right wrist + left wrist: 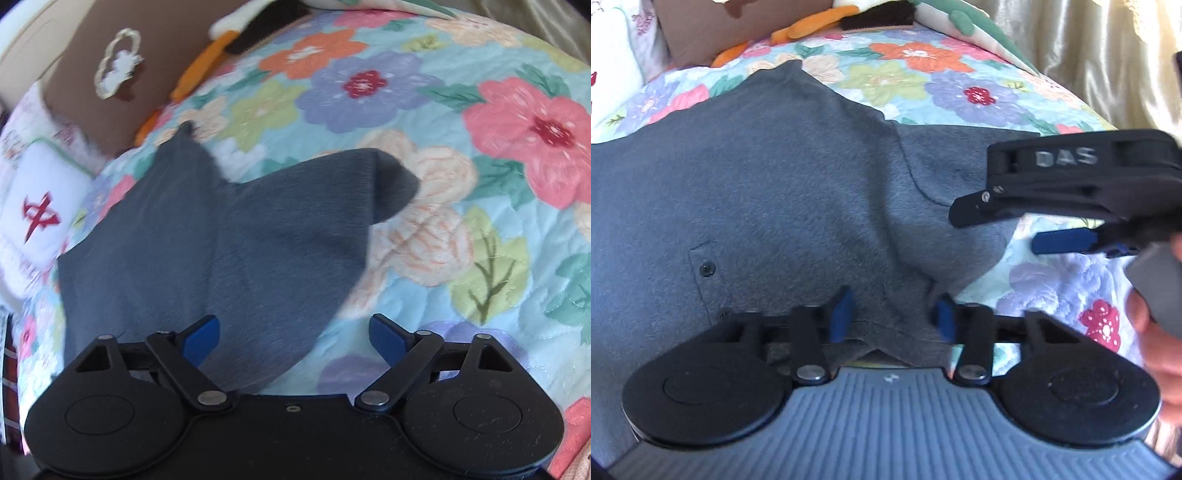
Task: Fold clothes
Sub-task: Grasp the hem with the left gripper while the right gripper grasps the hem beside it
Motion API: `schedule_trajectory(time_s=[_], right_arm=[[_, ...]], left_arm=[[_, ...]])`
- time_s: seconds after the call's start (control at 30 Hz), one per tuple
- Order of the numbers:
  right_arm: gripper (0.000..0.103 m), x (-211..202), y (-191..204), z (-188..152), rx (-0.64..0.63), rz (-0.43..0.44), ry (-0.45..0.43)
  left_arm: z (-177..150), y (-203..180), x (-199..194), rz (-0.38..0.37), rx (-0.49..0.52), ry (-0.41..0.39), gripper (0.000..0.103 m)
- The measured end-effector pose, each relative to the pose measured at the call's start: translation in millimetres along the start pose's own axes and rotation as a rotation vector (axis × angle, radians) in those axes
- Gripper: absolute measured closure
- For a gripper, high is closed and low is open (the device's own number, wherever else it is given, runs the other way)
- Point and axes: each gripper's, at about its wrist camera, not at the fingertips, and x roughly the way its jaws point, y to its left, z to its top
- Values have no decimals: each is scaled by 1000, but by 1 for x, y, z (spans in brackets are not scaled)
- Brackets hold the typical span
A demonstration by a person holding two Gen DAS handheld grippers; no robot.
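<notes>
A grey polo shirt [775, 192] with a buttoned placket lies on a floral quilt [923, 77]. My left gripper [892, 314] is open, its blue pads either side of a fold of the shirt near the collar, not closed on it. My right gripper [295, 338] is open and empty above the shirt's sleeve [258, 229]. It also shows in the left wrist view [1060, 221] at the right, held by a hand, over the sleeve edge.
A brown pillow [96, 74] and a white pillow with red marks [40, 206] lie at the far left. An orange and black plush toy [827, 22] sits at the quilt's far end. A pale curtain [1089, 44] hangs at the right.
</notes>
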Motion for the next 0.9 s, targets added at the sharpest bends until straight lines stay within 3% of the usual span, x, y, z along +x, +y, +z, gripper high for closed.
schedule_trajectory(time_s=[0.03,0.07,0.1,0.23,0.3,0.33,0.4,0.43,0.47,0.53,0.67,0.8,0.9], right_arm=[[31,2,-2,2,14,4,-13],[58,5,-2,4,6,13,-26],[97,6,1,5,-14,25,-34],[98,-11,26,-1,-134,78,-138],[98,-31,47,-7,-230,152,-201],[98,-38,57,-9,-270,200,-220],[98,-48,77,-13,-342,292,-232],[98,-49,87,-14,-376,329,-221],[98,-48,99,-15,-409,366,-204],[98,-40,129,-19,-499,414,-159],[98,-24,185,-49,-719,409,-82],[98,-11,194,-77,-779,477,12],[98,0,183,-86,-771,502,86]], left_arm=[[1,3,1,-14,-13,5,85],[1,7,0,-28,-28,8,88],[2,11,-1,-42,-44,9,91],[0,24,-14,-93,-112,-1,95],[-4,33,-25,-99,-136,-7,93],[-6,37,-31,-99,-147,-9,89],[-12,48,-45,-79,-163,-19,62],[-17,54,-54,-66,-173,-33,45],[-22,62,-63,-52,-183,-53,43],[-31,77,-80,-36,-197,-79,43],[-36,105,-104,-22,-231,-106,43],[-40,118,-112,-50,-215,-138,41],[-40,119,-102,-54,-182,-113,40]])
